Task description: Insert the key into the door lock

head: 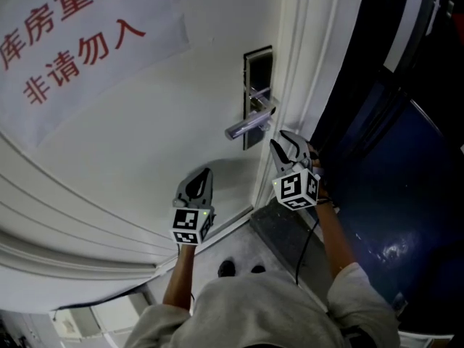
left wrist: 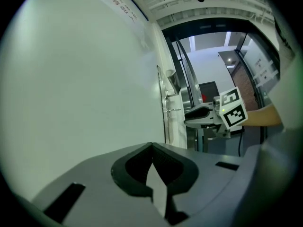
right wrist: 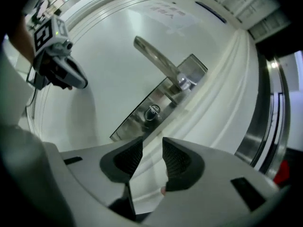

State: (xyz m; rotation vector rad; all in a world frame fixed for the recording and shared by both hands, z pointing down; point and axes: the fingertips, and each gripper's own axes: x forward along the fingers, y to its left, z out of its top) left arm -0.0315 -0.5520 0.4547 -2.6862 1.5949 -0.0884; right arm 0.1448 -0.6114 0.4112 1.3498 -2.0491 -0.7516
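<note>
A steel lock plate [head: 257,67] with a lever handle [head: 246,127] sits on the white door [head: 145,143]. In the right gripper view, the round cylinder [right wrist: 152,111] below the handle [right wrist: 156,56] has a small key head standing in it. My right gripper [head: 283,141] hovers just below the plate. Its jaws are open and nothing lies between them [right wrist: 147,157]. My left gripper [head: 205,174] hangs lower left in front of the bare door. Its tips touch with nothing in them [left wrist: 152,148].
A paper sign with red characters [head: 72,42] hangs at the upper left of the door. The white door frame [head: 304,64] runs beside the lock. Past it lies a dark blue surface [head: 406,194]. A grey threshold [head: 283,230] lies below.
</note>
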